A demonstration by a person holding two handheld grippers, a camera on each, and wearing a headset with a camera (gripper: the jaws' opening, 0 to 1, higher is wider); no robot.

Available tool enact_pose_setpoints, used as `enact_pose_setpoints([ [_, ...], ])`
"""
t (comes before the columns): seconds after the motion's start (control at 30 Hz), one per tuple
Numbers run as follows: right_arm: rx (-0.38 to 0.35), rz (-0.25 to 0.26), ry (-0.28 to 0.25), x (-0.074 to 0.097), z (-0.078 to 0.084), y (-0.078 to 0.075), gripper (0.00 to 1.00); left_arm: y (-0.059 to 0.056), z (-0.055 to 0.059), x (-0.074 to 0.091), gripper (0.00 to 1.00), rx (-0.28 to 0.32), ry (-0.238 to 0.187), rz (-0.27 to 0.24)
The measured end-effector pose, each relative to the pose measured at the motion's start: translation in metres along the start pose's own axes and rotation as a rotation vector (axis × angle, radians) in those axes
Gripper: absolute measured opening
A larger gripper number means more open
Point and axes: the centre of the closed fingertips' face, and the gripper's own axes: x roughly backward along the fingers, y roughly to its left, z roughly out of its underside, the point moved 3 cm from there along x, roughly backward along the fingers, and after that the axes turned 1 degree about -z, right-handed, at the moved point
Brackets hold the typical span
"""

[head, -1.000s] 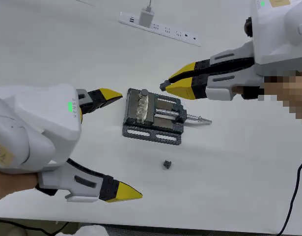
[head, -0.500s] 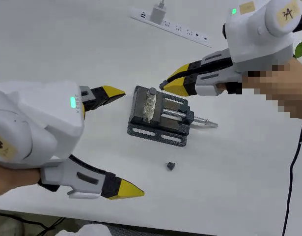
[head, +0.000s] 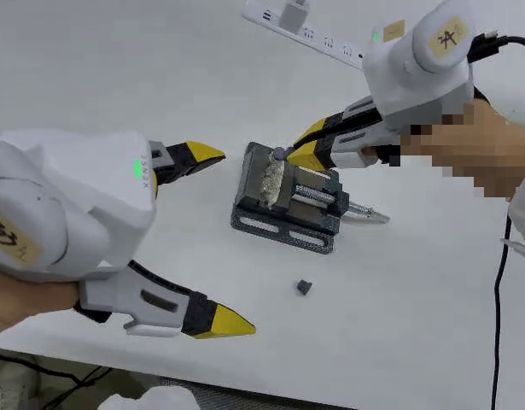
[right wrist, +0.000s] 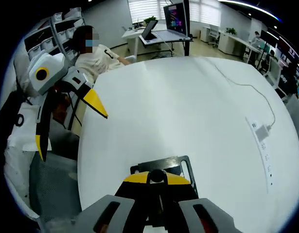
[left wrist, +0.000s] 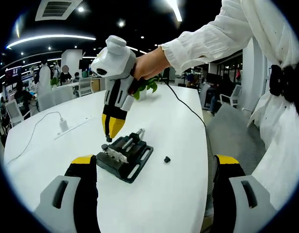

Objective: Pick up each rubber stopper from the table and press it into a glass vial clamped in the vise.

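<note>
A small black vise sits mid-table with glass vials clamped in its jaws. My right gripper reaches in from the upper right, shut on a dark rubber stopper right at the vise's far end. In the right gripper view the stopper sits between the yellow tips, above the vise. A second stopper lies loose on the table in front of the vise. My left gripper hangs open to the left of the vise, holding nothing. The left gripper view also takes in the vise and the loose stopper.
A white power strip with a charger plugged in lies at the table's far side. A black cable runs down the right. The table's near edge is just below my left gripper.
My right gripper has moved left and down, from beside the vise to its far end, with the stopper. The left gripper stays open; the camera has shifted.
</note>
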Motion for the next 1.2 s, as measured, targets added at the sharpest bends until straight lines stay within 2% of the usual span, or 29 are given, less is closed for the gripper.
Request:
enact_pose_setpoints([
  [0.13, 0.002, 0.001, 0.025, -0.008, 0.004, -0.002, 0.05, 0.001, 0.003, -0.001, 0.99, 0.005, 0.003, -0.001],
  [0.2, 0.016, 0.009, 0.055, -0.012, 0.008, -0.003, 0.05, 0.001, 0.005, -0.001, 0.99, 0.011, 0.002, -0.001],
  [0.43, 0.029, 0.015, 0.086, -0.024, 0.012, -0.004, 0.05, 0.003, 0.009, 0.0, 0.99, 0.023, 0.003, -0.008],
  [1.2, 0.06, 0.019, 0.126, -0.027, 0.014, -0.005, 0.05, 0.004, 0.01, -0.001, 0.99, 0.038, -0.005, -0.009],
])
